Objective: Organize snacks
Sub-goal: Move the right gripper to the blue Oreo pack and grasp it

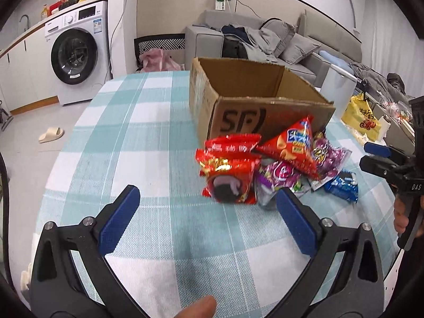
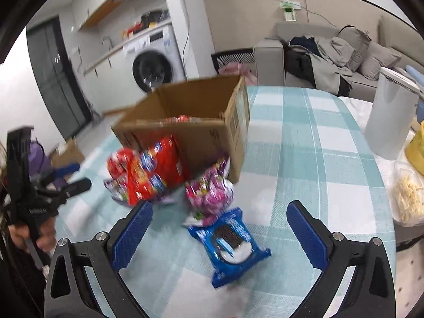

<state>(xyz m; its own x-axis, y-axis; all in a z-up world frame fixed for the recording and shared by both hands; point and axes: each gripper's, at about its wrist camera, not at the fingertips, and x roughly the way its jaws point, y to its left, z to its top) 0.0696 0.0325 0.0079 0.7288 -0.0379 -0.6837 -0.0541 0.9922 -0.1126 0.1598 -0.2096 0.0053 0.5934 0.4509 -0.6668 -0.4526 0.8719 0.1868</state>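
An open cardboard box [image 1: 267, 111] [image 2: 209, 137] stands on the checked tablecloth. A pile of snack packets lies against its front: a red packet [image 1: 229, 176], a red triangular chip bag [image 1: 292, 145] [image 2: 153, 169], purple candy bags [image 1: 328, 156] [image 2: 209, 193] and a blue cookie packet [image 1: 341, 185] [image 2: 230, 243]. Something red shows inside the box [image 2: 180, 119]. My left gripper [image 1: 208, 198] is open and empty, just short of the red packet. My right gripper [image 2: 220, 217] is open and empty, above the blue cookie packet; it also shows in the left wrist view [image 1: 376, 156].
A white cylindrical bin [image 2: 389, 111] and a yellow bag [image 1: 363, 119] stand at the table's right edge, with a clear bag of pale snacks [image 2: 408, 201]. A washing machine [image 1: 76, 53] and a grey sofa [image 1: 265, 37] are beyond the table.
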